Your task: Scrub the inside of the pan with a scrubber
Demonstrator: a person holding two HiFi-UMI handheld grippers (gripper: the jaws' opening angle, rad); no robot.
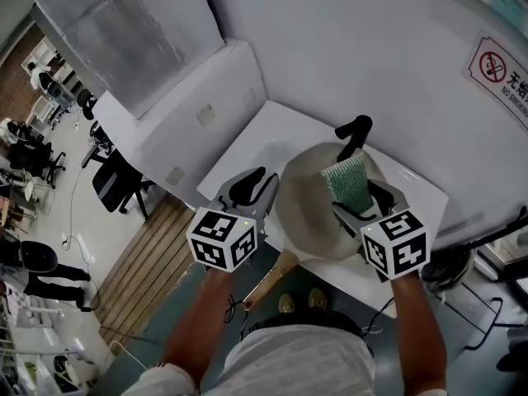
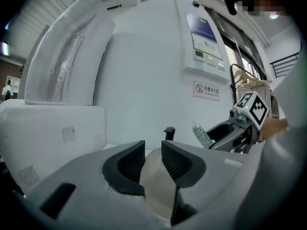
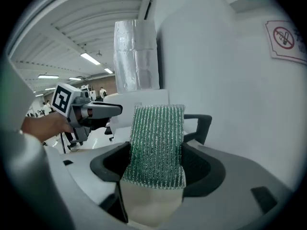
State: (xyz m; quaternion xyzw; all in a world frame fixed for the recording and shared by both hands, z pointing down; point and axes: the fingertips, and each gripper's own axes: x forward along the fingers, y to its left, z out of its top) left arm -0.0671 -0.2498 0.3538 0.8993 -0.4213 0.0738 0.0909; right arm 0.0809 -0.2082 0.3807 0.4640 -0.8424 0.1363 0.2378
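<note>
Green mesh scrubber (image 3: 158,128) is clamped in right gripper (image 3: 157,161) over round cream pan (image 1: 309,217). Left gripper (image 2: 152,159) is held open & empty beside pan's left rim. Scrubbing judged not yet begun: scrubber must be lowered inside.

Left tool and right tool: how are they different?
The right tool is shut on the green scrubber; the left tool is open and holds nothing. In the head view, the left tool is at the left rim of the pan; the right tool is over its right side. Both are grey with black ribbed pads.
</note>
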